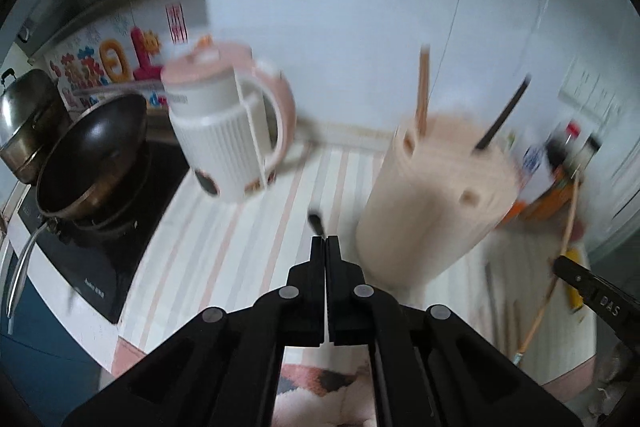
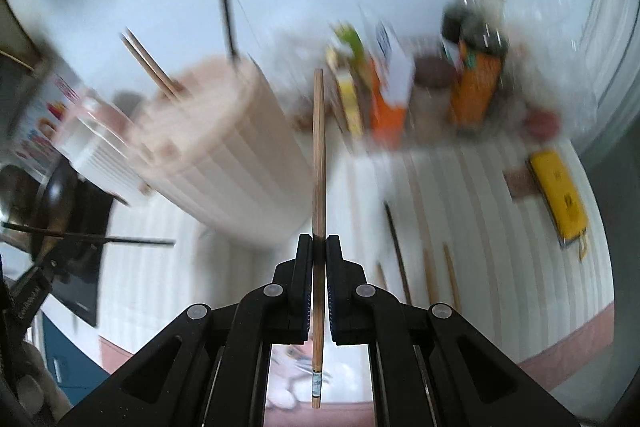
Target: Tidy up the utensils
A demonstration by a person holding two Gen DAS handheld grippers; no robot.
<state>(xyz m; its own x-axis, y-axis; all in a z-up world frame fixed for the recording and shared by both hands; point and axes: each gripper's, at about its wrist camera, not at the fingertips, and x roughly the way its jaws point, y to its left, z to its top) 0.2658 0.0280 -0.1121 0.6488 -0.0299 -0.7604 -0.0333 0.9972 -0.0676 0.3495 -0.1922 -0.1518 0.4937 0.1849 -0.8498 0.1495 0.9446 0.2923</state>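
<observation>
A pale pink ribbed utensil holder (image 1: 436,195) (image 2: 224,147) stands on the striped cloth. A pair of wooden chopsticks (image 1: 422,87) and a black one (image 1: 504,115) stick up out of it. My left gripper (image 1: 325,239) is shut on a black chopstick (image 2: 100,239), of which only the stub (image 1: 316,221) shows past the tips in the left wrist view. My right gripper (image 2: 319,237) is shut on a wooden chopstick (image 2: 319,147), which points up past the holder's right side. Both grippers hang above the cloth. Several loose chopsticks (image 2: 400,259) lie on the cloth at the right.
A white and pink kettle (image 1: 224,139) stands left of the holder. Beyond it are a dark wok (image 1: 96,151) on a black hob and a steel pot (image 1: 28,123). Bottles and packets (image 2: 476,67) crowd the back right by the wall. A yellow case (image 2: 560,195) lies near the right edge.
</observation>
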